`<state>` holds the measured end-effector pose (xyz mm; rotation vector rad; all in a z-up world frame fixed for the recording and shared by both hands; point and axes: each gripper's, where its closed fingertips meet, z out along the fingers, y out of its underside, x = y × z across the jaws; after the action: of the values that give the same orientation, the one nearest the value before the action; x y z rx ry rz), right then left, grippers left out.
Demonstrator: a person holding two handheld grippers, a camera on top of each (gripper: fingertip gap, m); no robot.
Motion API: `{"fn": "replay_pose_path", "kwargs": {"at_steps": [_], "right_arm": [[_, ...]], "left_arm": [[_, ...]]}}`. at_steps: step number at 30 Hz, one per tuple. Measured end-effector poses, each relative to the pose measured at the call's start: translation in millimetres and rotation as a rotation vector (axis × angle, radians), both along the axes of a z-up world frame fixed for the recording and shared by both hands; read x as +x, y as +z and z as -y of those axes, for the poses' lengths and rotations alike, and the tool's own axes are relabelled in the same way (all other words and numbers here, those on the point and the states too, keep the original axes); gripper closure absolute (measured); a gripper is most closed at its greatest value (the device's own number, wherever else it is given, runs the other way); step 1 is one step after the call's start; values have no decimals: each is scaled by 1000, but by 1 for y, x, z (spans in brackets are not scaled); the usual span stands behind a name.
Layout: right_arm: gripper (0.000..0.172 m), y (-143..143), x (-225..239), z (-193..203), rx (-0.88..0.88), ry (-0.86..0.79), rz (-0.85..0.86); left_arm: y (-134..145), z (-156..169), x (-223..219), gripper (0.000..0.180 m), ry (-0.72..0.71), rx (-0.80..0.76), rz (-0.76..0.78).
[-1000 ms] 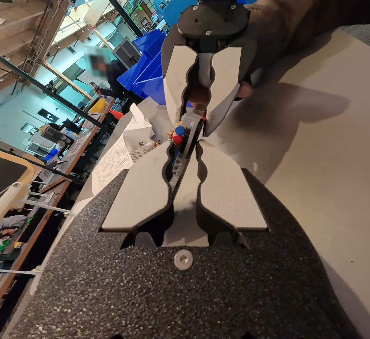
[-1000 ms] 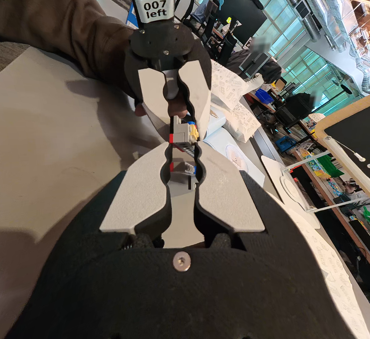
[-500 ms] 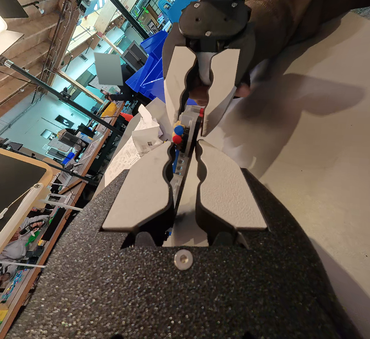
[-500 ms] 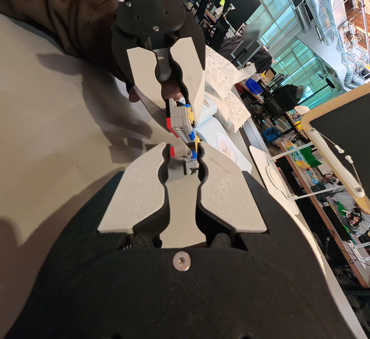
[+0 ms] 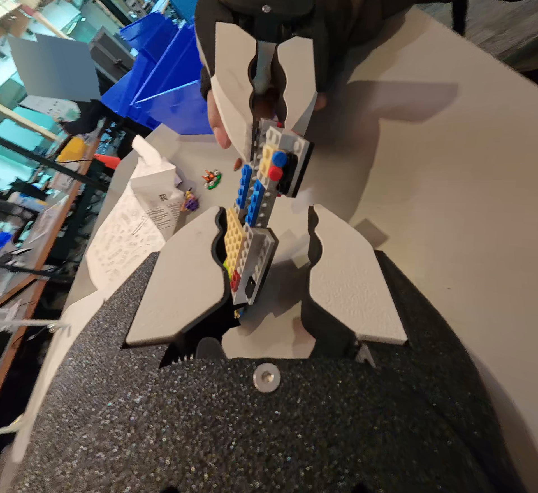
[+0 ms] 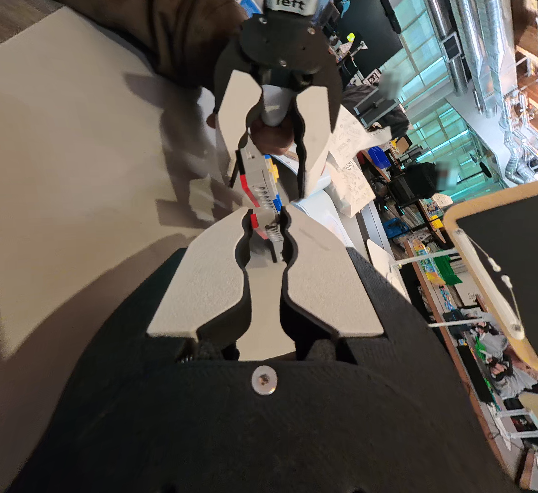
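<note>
A long brick model (image 5: 262,188) of grey, blue, yellow and red pieces hangs above the table between my two grippers. My left gripper (image 5: 266,211) is open. The model's near end leans on its left finger (image 5: 186,269), and its right finger (image 5: 346,269) stands well clear. My right gripper (image 5: 276,135) faces it from above and is shut on the model's far end. In the right wrist view my right gripper (image 6: 265,211) pinches the model (image 6: 259,185) between both pads. The left gripper (image 6: 267,185) beyond it stands spread.
The pale table (image 5: 436,188) carries a white paper bag and printed sheets (image 5: 151,176), a small green and orange brick piece (image 5: 212,179) and a purple figure (image 5: 190,202). Blue bins (image 5: 163,80) stand behind. A sleeved hand (image 6: 163,13) holds the left gripper. The grippers are tip to tip, or close to it.
My left gripper has opened and let go of the model's near end. My right gripper has kept hold of the model's far end, and the two grippers have drawn a little apart.
</note>
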<state>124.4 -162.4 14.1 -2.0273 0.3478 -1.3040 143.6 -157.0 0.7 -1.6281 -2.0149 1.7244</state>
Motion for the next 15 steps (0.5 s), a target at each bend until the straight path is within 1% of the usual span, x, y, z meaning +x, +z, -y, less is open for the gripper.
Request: {"fn": "replay_pose_path", "kwargs": {"at_steps": [2,5,7,8,11,15], "right_arm": [[154,-3,-3,-7,-27,35,-1],[153,-5,-6,-17,-35,82,-1],[154,-5,-8,-21,-38,103,1],[154,-5,-9,-22,-44,109,0],[153,-5,-9,-21,-42,114,0],[154,-1,-8,-16,-9,94,13]], "left_arm": [[-2,-5,-6,129,-42,26,-6],[-12,-9,-14,131,-75,48,35],[-21,-9,-18,142,-86,40,82],[-21,-8,-19,144,-80,15,94],[-15,-1,-16,163,-39,-62,117],[-10,2,-14,164,-14,-94,126]]}}
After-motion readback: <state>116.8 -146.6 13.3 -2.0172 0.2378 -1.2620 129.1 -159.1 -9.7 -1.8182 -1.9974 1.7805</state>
